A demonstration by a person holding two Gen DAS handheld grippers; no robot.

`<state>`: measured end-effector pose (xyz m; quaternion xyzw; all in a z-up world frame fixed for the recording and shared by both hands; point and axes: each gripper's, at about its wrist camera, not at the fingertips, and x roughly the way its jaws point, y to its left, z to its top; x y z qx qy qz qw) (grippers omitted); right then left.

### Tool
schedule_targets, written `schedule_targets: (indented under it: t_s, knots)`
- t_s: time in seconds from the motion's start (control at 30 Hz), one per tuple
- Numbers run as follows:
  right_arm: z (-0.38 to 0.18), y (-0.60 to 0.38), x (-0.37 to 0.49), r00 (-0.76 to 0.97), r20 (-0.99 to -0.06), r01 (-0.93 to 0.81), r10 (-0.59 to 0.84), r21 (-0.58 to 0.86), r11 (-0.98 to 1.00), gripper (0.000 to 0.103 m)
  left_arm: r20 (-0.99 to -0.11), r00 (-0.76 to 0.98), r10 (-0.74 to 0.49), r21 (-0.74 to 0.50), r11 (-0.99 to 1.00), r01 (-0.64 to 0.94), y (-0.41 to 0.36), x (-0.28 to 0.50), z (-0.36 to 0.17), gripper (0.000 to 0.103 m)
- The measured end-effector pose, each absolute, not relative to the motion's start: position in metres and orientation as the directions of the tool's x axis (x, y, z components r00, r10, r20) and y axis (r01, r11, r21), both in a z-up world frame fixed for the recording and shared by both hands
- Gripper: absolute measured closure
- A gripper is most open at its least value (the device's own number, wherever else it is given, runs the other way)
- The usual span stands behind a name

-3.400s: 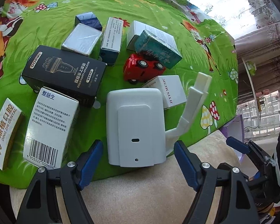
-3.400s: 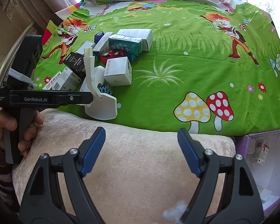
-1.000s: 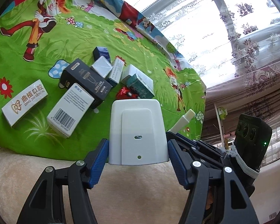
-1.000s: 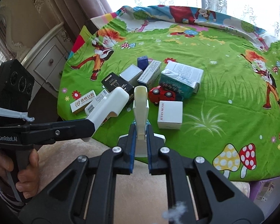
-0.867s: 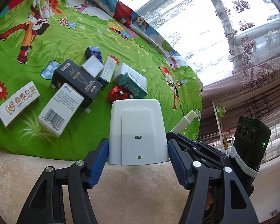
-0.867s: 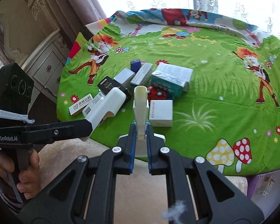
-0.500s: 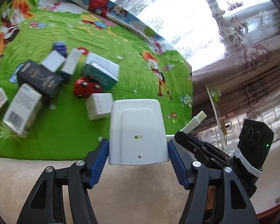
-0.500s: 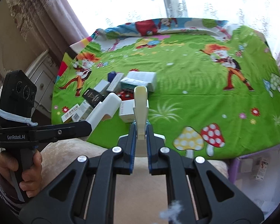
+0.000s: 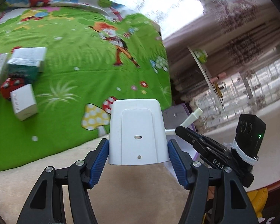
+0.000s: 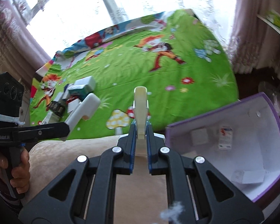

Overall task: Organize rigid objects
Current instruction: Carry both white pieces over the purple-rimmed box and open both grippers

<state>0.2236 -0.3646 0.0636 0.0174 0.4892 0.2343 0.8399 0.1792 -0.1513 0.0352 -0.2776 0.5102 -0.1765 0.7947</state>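
While both grippers hang over the beige cushion's near edge, my left gripper (image 9: 138, 158) clamps the white plastic body (image 9: 138, 134), and my right gripper (image 10: 140, 132) pinches its thin arm (image 10: 140, 104). To the right sits the open purple box (image 10: 233, 112); the small cartons (image 9: 23, 102) lie far left on the green cloth (image 9: 74, 56).

Motion blur smears the boxes (image 9: 26, 61) and red toy car (image 9: 11, 85).
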Motion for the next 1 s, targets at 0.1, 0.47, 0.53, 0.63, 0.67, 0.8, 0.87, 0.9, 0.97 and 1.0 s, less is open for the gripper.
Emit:
schedule_targets:
  t_s: [0.1,0.47,0.53,0.63,0.67,0.8,0.87,0.9,0.97,1.0]
  knots:
    - [0.06,-0.395,0.226,0.44,-0.82,-0.31,0.366,0.243,0.919,0.09,-0.722,0.369,-0.585,-0.618,0.785,0.037,-0.179,0.187,0.033,0.038]
    - [0.053,-0.469,0.23,0.483,-0.837,-0.142,0.258,0.216,0.966,0.09,-0.769,0.222,-0.599,-0.584,0.8,0.135,-0.255,0.207,0.018,0.038]
    - [0.053,-0.475,0.231,0.493,-0.838,-0.123,0.233,0.198,0.972,0.09,-0.775,0.203,-0.598,-0.58,0.801,0.149,-0.267,0.21,0.015,0.038]
    - [0.055,-0.484,0.231,0.506,-0.839,-0.097,0.202,0.177,0.979,0.09,-0.78,0.18,-0.6,-0.575,0.8,0.172,-0.284,0.214,0.012,0.038]
    - [0.056,-0.487,0.231,0.509,-0.838,-0.089,0.196,0.175,0.981,0.09,-0.783,0.167,-0.6,-0.575,0.799,0.175,-0.29,0.215,0.009,0.038]
    - [0.058,-0.499,0.233,0.52,-0.839,-0.055,0.162,0.157,0.986,0.09,-0.782,0.137,-0.609,-0.584,0.791,0.181,-0.305,0.218,0.004,0.038]
    - [0.058,-0.503,0.233,0.52,-0.84,-0.043,0.155,0.156,0.987,0.09,-0.775,0.118,-0.621,-0.599,0.781,0.175,-0.311,0.22,-0.001,0.038]
    - [0.058,-0.503,0.234,0.523,-0.839,-0.039,0.152,0.155,0.987,0.09,-0.774,0.107,-0.624,-0.603,0.779,0.175,-0.314,0.221,-0.003,0.038]
    - [0.058,-0.506,0.234,0.519,-0.842,-0.027,0.147,0.156,0.987,0.089,-0.771,0.067,-0.633,-0.616,0.769,0.169,-0.319,0.221,-0.011,0.037]
    - [0.057,-0.506,0.235,0.515,-0.845,-0.021,0.146,0.158,0.987,0.089,-0.77,0.056,-0.636,-0.621,0.767,0.163,-0.32,0.221,-0.012,0.037]
